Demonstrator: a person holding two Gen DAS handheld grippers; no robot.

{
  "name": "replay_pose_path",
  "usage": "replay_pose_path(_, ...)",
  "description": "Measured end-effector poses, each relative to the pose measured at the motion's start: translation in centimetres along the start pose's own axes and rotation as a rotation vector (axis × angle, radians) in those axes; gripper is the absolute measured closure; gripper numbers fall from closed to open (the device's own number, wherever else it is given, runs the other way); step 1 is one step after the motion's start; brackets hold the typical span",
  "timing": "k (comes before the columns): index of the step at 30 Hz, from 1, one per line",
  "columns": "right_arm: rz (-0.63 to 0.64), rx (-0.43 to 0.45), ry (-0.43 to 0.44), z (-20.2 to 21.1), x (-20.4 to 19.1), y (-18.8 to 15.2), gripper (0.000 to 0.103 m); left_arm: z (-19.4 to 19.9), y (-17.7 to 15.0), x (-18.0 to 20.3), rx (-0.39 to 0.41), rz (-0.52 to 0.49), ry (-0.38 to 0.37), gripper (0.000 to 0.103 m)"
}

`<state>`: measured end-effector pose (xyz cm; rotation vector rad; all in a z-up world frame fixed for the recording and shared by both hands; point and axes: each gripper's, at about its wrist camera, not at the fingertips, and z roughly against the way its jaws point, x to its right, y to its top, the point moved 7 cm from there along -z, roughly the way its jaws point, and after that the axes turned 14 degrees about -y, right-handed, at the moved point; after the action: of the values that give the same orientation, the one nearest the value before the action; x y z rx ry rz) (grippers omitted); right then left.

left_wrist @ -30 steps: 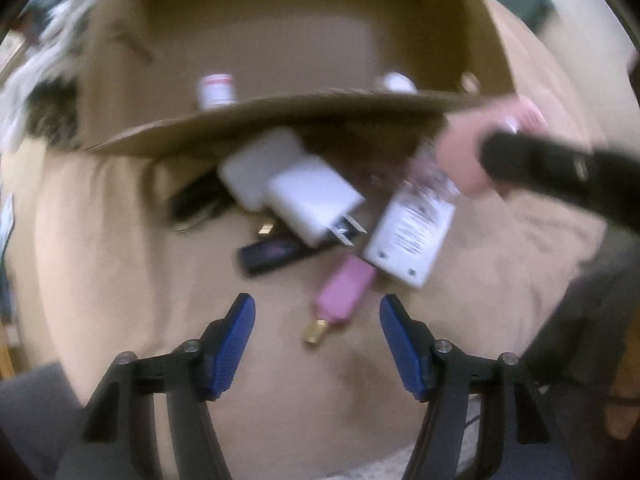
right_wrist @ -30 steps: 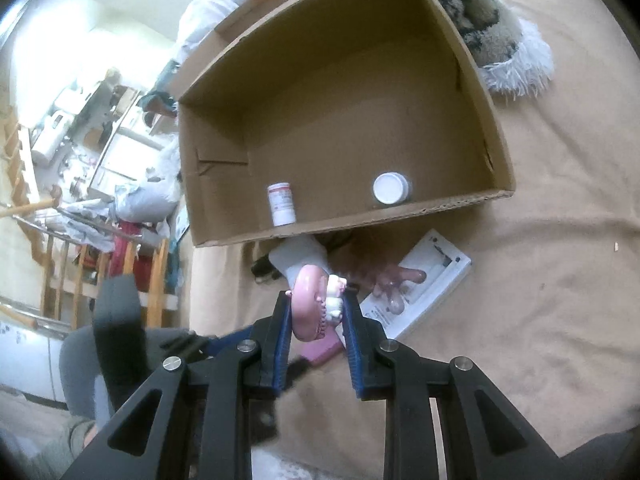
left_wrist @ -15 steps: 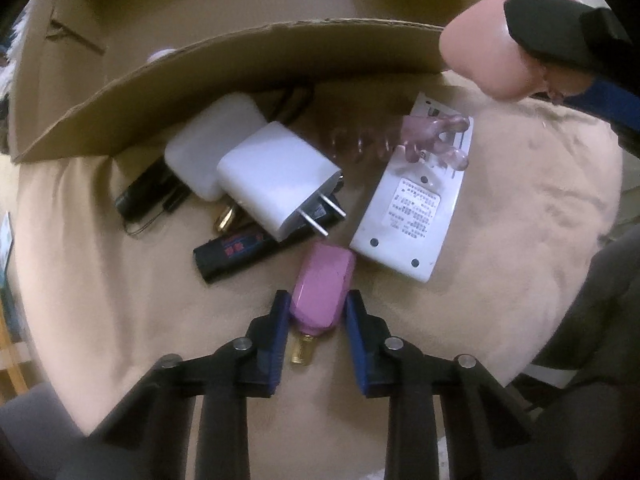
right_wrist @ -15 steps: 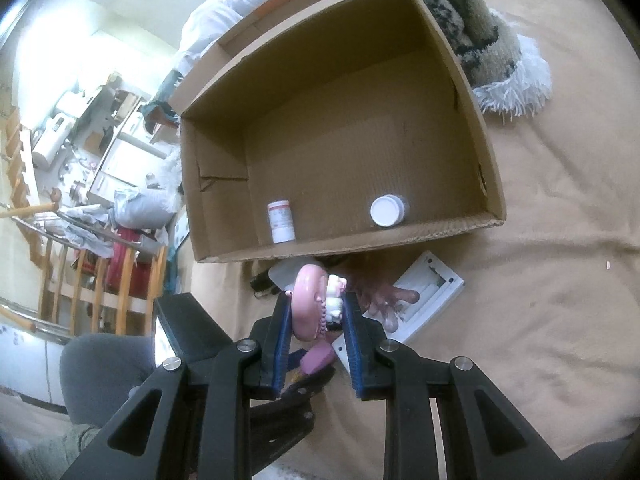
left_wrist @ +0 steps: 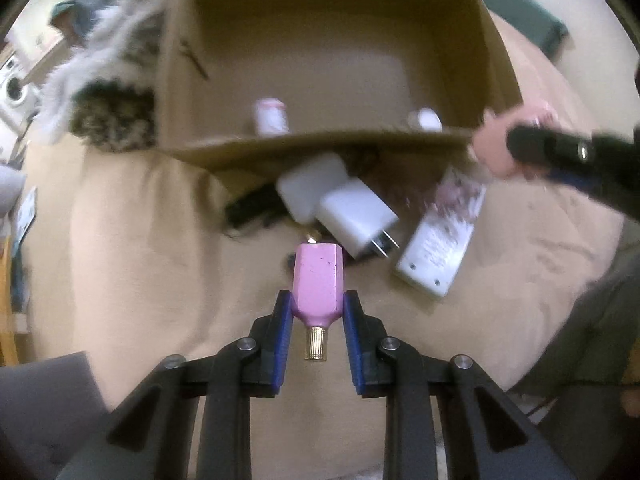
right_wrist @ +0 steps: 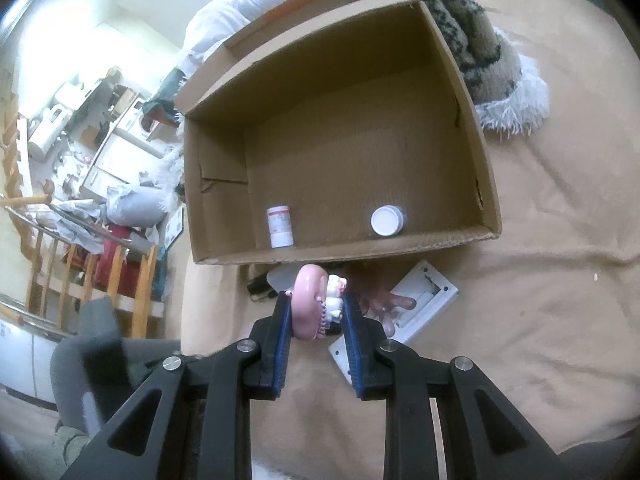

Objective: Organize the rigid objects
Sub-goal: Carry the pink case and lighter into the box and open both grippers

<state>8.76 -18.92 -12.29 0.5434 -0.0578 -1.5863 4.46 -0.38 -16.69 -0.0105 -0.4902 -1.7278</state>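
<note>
My left gripper (left_wrist: 316, 308) is shut on a pink block with a brass tip (left_wrist: 318, 280) and holds it above the tan cover. My right gripper (right_wrist: 315, 308) is shut on a round pink toy (right_wrist: 310, 302) in front of the open cardboard box (right_wrist: 224, 128), and shows at the right of the left wrist view (left_wrist: 516, 148). In the box stand a small white bottle (right_wrist: 280, 226) and a white-capped jar (right_wrist: 386, 221). By the box's near wall (left_wrist: 320, 148) lie a white charger plug (left_wrist: 356, 216), a white flat panel (left_wrist: 440, 252) and a dark item (left_wrist: 248, 210).
A furry leopard-print cloth (right_wrist: 480, 52) lies beside the box on the tan cover (right_wrist: 540, 280). It also shows in the left wrist view (left_wrist: 108, 120). A grey chair (right_wrist: 92, 352) and wooden railing (right_wrist: 80, 264) stand off the cover's left edge.
My left gripper closed on the pink block and lifted it off the cover. My right gripper, holding the pink toy, rose toward the box's near wall.
</note>
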Motion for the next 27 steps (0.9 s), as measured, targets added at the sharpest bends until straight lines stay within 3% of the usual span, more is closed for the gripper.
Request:
replay_pose_path(6, 0.019, 0.009, -0.029, 0.5, 0.0, 0.2, 0.077, 3.1, 0.9, 0.2, 0.071, 0.062, 0.006, 0.081)
replay_pose_path(11, 0.040, 0.033, -0.048, 1.6, -0.6, 0.4, 0.077, 4.0, 2.1, 1.1, 0.078, 0.051, 0.002, 0.080)
replay_pose_path(16, 0.024, 0.081, -0.025, 3.4, -1.1, 0.9, 0.077, 6.9, 5.2, 1.1, 0.156, 0.000, 0.049, 0.080)
replay_pose_path(21, 0.032, 0.113, -0.006, 5.2, -1.4, 2.9, 0.077, 8.7, 8.5, 0.9, 0.211, 0.033, 0.071, 0.080)
replay_pose_path(27, 0.058, 0.167, 0.005, 6.9, -1.7, 6.7, 0.077, 7.5, 12.3, 2.0, 0.224, 0.012, 0.087, 0.081)
